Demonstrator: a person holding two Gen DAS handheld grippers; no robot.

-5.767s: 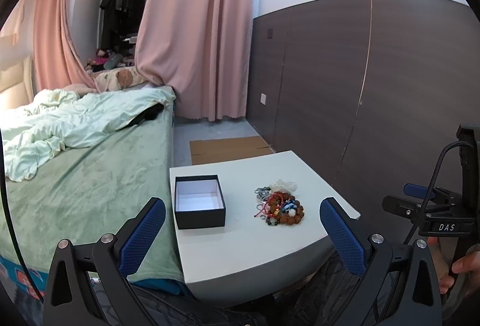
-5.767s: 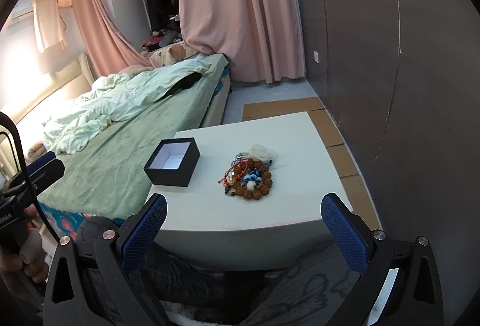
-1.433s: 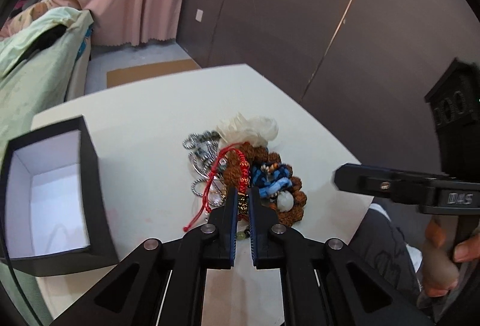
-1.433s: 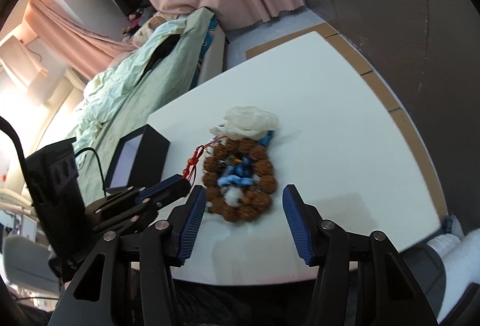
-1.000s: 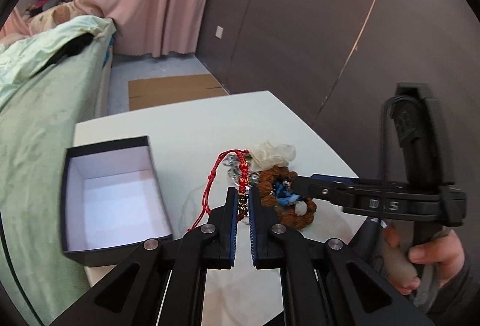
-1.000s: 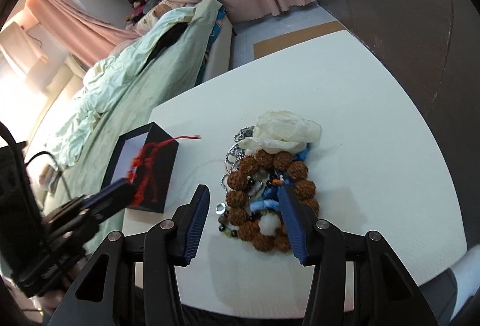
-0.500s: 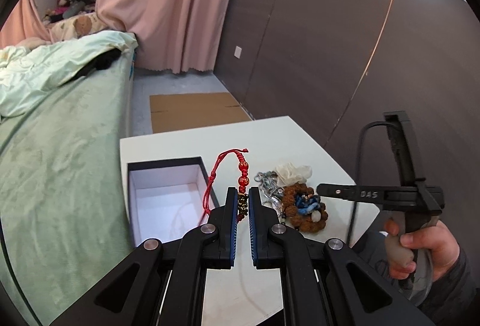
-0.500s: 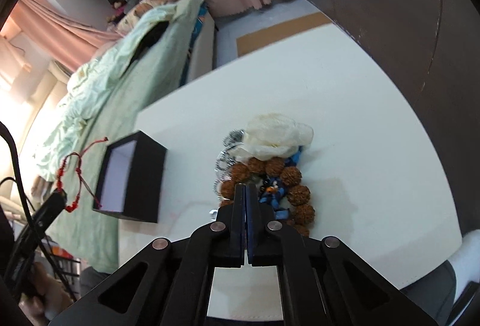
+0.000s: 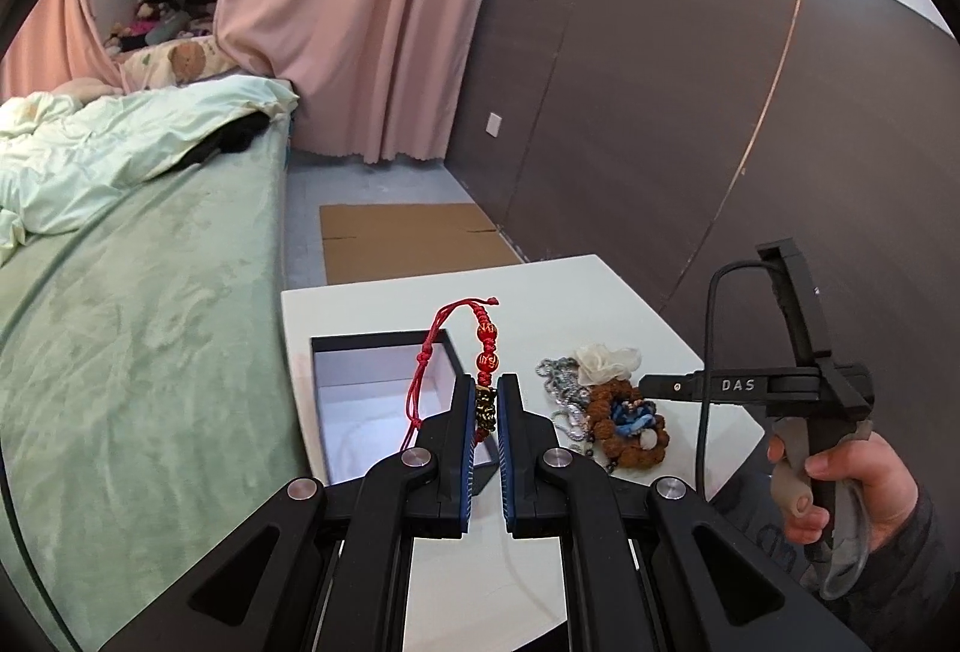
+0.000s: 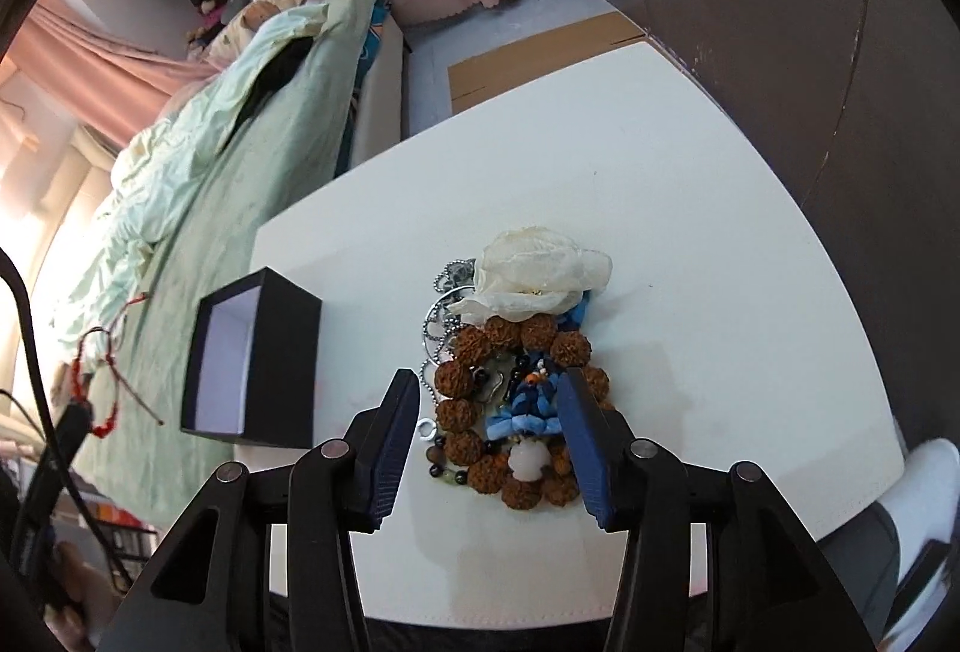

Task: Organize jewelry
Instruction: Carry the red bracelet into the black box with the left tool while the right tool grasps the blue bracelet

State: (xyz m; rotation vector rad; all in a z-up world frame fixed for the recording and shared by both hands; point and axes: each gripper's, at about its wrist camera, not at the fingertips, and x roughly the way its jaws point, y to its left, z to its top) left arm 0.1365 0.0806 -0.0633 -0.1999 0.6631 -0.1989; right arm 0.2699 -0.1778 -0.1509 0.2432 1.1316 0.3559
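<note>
So in the left wrist view the left gripper (image 9: 486, 406), clamped on the red bracelet (image 9: 485, 352), has lifted it over the black box (image 9: 384, 394) at centre frame. In the right wrist view, the right gripper (image 10: 489, 412) has just reopened, empty, straddling the bead pile (image 10: 510, 400) at centre.

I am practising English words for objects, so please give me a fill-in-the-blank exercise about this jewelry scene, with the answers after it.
1. The left hand-held gripper is shut on a ____ bracelet.
2. The black box on the table has no ____ on it.
3. The right hand-held gripper hangs ____ over the jewelry pile.
4. A ____ fabric flower lies at the pile's far end.

Answers: red; lid; open; white
</note>
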